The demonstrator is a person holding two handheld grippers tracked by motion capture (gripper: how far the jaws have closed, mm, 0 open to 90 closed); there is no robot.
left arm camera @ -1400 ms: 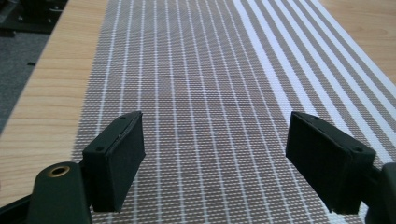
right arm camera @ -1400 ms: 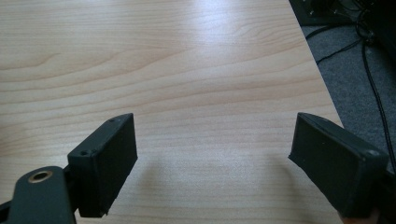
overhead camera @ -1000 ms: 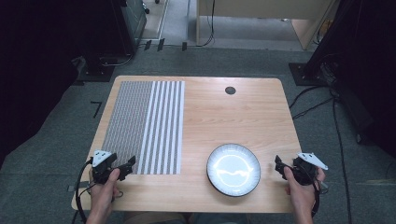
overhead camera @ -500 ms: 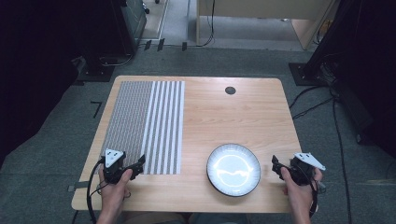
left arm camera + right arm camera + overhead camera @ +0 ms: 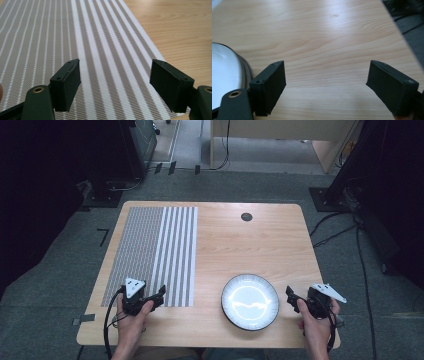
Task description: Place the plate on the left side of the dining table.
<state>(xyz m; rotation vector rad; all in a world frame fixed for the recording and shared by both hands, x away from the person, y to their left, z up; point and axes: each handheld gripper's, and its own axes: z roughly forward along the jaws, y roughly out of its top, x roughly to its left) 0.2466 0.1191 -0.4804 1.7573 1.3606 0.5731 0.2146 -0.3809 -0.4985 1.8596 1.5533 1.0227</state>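
My left gripper [image 5: 159, 296], jaws just closing a little yet spread, hovers over the striped mat [image 5: 155, 250]; my right gripper [image 5: 292, 299] gapes beside the empty plate [image 5: 250, 301].

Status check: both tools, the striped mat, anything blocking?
Left tool open over striped mat, jaws just narrowing. Right tool open beside plate. Nothing blocking.

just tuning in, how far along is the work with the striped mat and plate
Nothing looks done: the striped mat lies flat and the plate sits bare on the table. In hand: the left gripper hovers over the mat's near corner, jaws just closing slightly, nothing between them. The right gripper waits open beside the plate. All handling remains.
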